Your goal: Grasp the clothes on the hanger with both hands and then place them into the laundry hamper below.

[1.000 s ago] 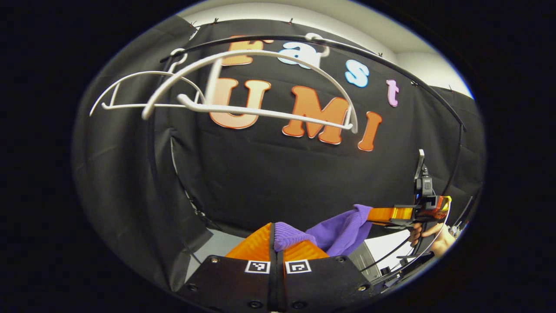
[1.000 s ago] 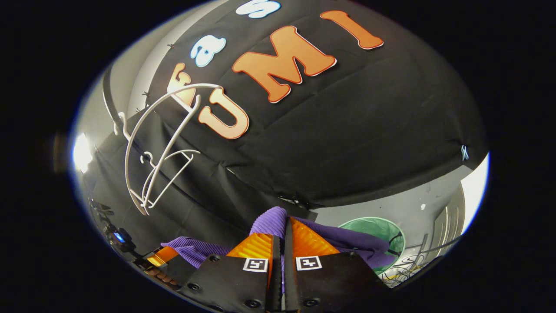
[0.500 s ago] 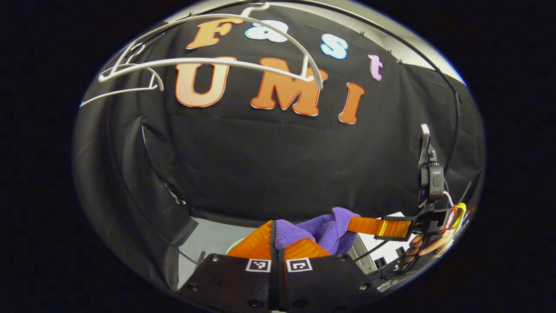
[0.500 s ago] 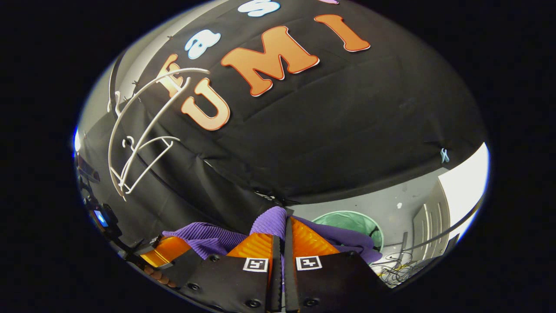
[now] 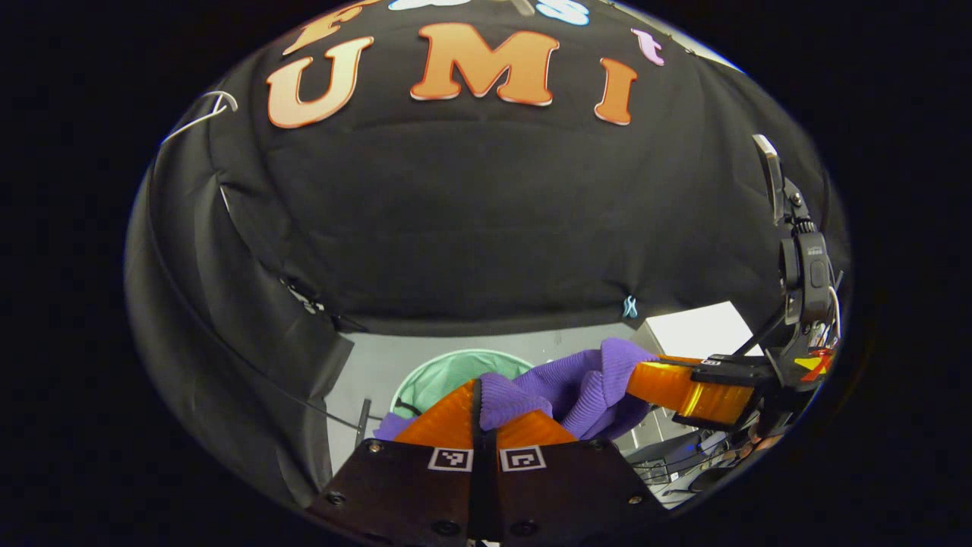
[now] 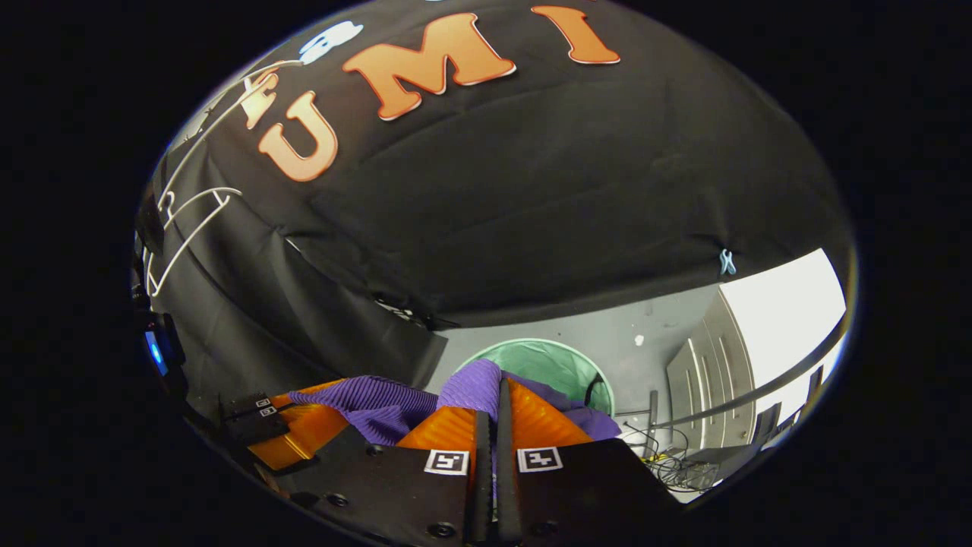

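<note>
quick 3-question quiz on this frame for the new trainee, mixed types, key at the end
1. True or false: the left claw is shut on the purple garment.
2. The green laundry hamper in the right gripper view is: A) hanging from a white hanger; B) on the floor beyond the garment; C) held by the right claw.
3. Fill in: the garment stretches between the two ____.

Key: 1 true; 2 B; 3 claws.
</note>
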`<state>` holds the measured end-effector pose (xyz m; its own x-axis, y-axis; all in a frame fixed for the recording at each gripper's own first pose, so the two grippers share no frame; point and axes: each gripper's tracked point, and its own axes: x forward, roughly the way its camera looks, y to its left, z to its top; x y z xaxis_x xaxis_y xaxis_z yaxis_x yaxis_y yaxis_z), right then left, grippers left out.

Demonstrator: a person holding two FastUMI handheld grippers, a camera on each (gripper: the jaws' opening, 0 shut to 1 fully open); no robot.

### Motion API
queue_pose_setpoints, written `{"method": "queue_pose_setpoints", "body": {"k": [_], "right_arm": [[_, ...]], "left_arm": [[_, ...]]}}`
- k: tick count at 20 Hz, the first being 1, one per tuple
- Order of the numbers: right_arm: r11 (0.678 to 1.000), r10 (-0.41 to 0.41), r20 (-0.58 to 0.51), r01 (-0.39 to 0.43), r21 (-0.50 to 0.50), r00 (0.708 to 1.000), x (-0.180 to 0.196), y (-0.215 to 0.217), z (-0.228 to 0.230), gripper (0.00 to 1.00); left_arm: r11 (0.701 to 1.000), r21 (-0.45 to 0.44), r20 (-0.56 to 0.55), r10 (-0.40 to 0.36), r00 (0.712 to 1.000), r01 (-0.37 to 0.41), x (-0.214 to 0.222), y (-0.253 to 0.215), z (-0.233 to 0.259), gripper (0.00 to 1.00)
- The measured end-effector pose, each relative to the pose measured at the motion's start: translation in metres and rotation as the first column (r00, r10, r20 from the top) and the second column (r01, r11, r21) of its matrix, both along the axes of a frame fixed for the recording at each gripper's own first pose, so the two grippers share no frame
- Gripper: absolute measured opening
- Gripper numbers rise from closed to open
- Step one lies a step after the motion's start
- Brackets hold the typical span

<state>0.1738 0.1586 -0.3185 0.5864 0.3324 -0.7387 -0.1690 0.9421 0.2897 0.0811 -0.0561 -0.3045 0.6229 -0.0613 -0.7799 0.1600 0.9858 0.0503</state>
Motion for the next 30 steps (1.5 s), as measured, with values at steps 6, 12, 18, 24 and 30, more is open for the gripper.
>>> {"method": "queue_pose_setpoints", "body": {"k": [6, 12, 18, 24, 30], "right_arm": [[0.995, -0.023, -0.088, 0.014, -0.102, 0.996, -0.004, -0.011, -0.052, 0.1], [0.985, -0.046, -0.151, 0.02, -0.169, 0.987, -0.015, -0.02, -0.082, 0.1], [0.982, -0.057, -0.125, 0.033, -0.186, 0.991, -0.014, -0.02, -0.076, 0.16], [0.981, -0.065, -0.029, 0.058, -0.184, 0.997, -0.015, -0.023, -0.034, 0.46], [0.972, -0.083, 0.12, 0.108, -0.211, 0.989, -0.021, -0.036, 0.03, 0.99]], "left_arm": [[0.997, 0.062, -0.152, 0.043, 0.987, -0.034, -0.009, 0.02, -0.062, 0.0], [0.989, 0.118, -0.238, 0.116, 0.964, -0.09, -0.028, 0.044, -0.085, 0.0], [0.985, 0.111, -0.263, 0.157, 0.952, -0.132, -0.041, 0.052, -0.088, 0.02], [0.971, 0.115, -0.235, 0.232, 0.944, -0.21, -0.062, 0.07, -0.06, 0.66], [0.97, 0.125, -0.115, 0.223, 0.968, -0.209, -0.059, 0.076, 0.002, 0.98]]}}
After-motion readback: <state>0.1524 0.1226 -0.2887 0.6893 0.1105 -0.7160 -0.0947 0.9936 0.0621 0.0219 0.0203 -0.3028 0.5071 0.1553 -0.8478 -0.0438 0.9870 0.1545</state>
